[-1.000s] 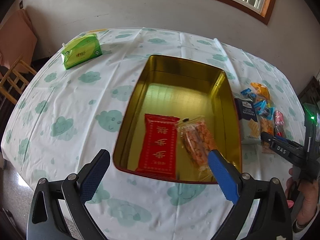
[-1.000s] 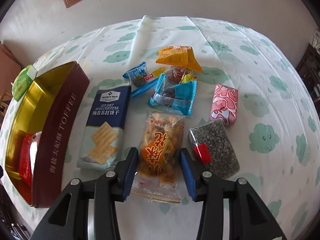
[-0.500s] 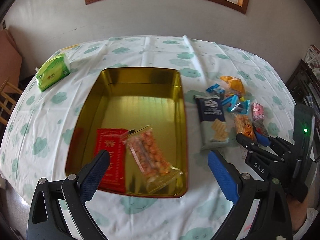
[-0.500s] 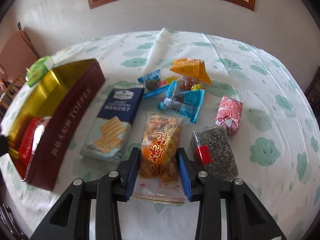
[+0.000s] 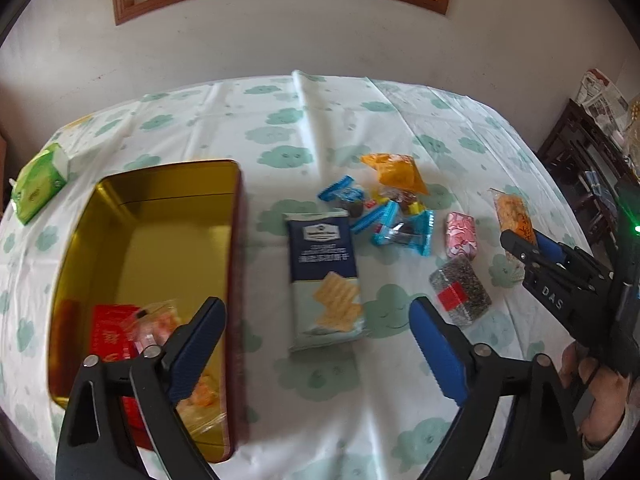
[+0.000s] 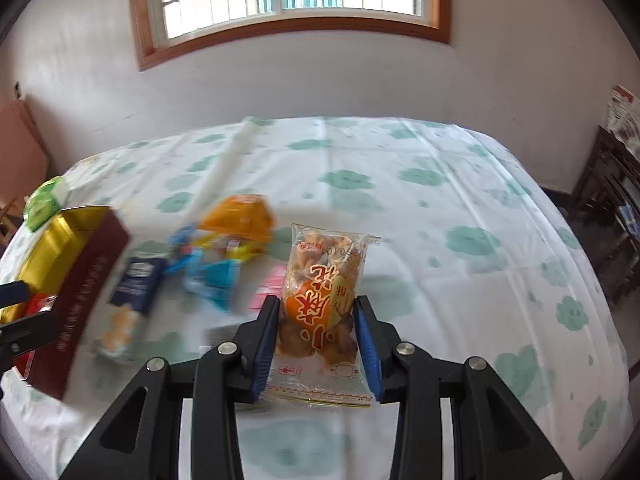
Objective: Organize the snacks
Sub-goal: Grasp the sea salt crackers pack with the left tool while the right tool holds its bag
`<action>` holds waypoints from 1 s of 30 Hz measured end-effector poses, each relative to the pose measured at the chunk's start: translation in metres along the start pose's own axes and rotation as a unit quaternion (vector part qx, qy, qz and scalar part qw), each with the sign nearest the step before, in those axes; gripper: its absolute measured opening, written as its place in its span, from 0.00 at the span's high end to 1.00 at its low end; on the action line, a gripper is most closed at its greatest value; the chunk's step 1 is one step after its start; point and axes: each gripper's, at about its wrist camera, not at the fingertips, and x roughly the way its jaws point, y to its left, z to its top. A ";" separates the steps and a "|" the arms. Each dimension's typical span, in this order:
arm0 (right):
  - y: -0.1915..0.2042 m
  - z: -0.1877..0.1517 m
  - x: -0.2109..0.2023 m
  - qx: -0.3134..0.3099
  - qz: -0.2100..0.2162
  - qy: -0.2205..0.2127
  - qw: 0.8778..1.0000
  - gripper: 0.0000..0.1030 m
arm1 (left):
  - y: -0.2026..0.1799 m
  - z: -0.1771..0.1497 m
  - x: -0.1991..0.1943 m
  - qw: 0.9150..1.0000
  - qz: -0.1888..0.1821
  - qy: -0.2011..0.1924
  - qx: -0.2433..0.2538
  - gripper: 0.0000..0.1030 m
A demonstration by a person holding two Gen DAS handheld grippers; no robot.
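My right gripper [image 6: 316, 312] is shut on a clear bag of fried snacks with an orange label [image 6: 324, 280] and holds it above the table. In the left wrist view that bag [image 5: 514, 216] hangs at the right gripper [image 5: 520, 240] on the far right. My left gripper [image 5: 316, 340] hovers with its jaws wide and closing. A navy cracker pack [image 5: 324, 256] lies on the cloth below the gap, and the pads touch nothing. The gold tin [image 5: 168, 168] stands to the left, holding a red packet [image 5: 108, 332] and a clear snack bag [image 5: 160, 320].
Loose snacks lie right of the tin: an orange packet [image 5: 396, 172], blue candies [image 5: 400, 228], a pink packet [image 5: 460, 232], a dark seed packet [image 5: 460, 296]. A green tissue pack [image 5: 38, 184] sits far left. A dark wooden shelf [image 5: 592, 168] stands beyond the table's right edge.
The left gripper swung right, from over the tin to over the cracker pack, and narrowed a little. The right gripper closed on the orange-label bag and lifted it off the cloth.
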 end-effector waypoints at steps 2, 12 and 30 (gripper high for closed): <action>-0.019 -0.003 0.006 0.017 -0.008 0.006 1.000 0.63 | -0.007 0.002 0.011 1.000 -0.017 0.015 0.007 0.21; -0.055 -0.021 0.026 0.036 -0.038 0.020 0.998 0.63 | -0.007 0.005 0.050 0.999 0.021 0.048 -0.013 0.34; -0.058 -0.024 0.030 0.049 -0.025 0.025 0.998 0.63 | -0.015 0.020 0.077 0.998 0.033 0.060 -0.014 0.40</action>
